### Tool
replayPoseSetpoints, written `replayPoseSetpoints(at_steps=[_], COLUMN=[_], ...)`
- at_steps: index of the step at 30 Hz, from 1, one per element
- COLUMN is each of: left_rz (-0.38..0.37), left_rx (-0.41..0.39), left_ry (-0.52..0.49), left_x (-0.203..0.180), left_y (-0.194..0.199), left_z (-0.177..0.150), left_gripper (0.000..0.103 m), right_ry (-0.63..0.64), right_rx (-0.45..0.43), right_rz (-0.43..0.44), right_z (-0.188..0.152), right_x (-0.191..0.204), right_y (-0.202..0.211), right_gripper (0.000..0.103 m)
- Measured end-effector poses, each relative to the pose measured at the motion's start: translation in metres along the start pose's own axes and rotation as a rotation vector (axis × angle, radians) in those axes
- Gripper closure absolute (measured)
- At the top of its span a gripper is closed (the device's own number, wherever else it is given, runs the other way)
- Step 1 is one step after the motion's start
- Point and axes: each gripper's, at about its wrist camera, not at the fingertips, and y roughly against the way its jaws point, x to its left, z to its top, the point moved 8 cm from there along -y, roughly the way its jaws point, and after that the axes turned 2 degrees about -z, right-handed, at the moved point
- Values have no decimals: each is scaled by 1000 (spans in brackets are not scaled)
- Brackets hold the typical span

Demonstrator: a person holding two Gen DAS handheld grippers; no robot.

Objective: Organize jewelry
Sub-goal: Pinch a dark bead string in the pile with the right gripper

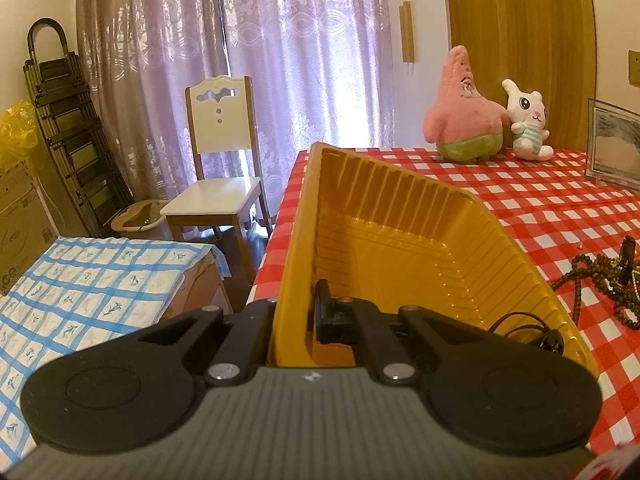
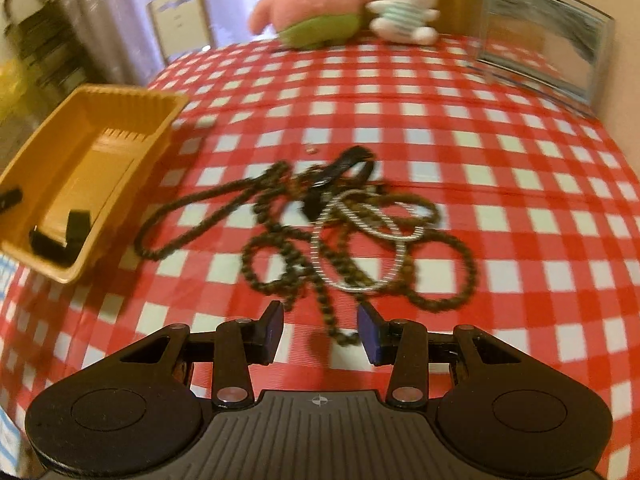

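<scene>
My left gripper is shut on the near wall of a yellow plastic tray, one finger inside it and one outside. The tray sits at the table's left edge, and in the right wrist view the left gripper's fingers show at its near end. A tangle of dark bead strands with a silver-white bead loop and a black clip lies mid-table. My right gripper is open and empty, just short of the nearest strand. The beads also show in the left wrist view.
Red-and-white checked tablecloth. A pink star plush and a white bunny plush stand at the far edge. A glass picture frame stands at the back right. A white chair and a blue-checked surface lie left of the table.
</scene>
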Motion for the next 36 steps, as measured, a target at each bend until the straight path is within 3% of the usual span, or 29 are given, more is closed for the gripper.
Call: replayPoseSetpoints(at_steps=[5,13,15,16,19,25,33,36], left_rz=[3,3,2,2,2,3,1,-1], left_rx=[3,3,3,3,5,3,4,4], left_ry=[0,-1,-3,-4,-2,-3,-6,-10], left_x=[0,-1,-1,-1,-3,-2,-5,-5], left_y=[1,1,1,1,0,0,-1,-1], left_z=[0,0,1,1,2,2,1,2], left_gripper=[99,99,99,99,99,99,99,99], right_ry=[0,-29,-6,2,46,93,167,145], right_rx=[28,-1,-13,-22,-35,-1,115,77], right_rz=[47,12,1,15,2,41,144,121], right_z=[1,17,19,20,19,-2,-48,-45], right_x=[13,15,18,21,26,29,26,20], right_y=[-19,-40,-42,-42,-39,-25,8,20], right_gripper=[61,61,71,83,99,99,99,98])
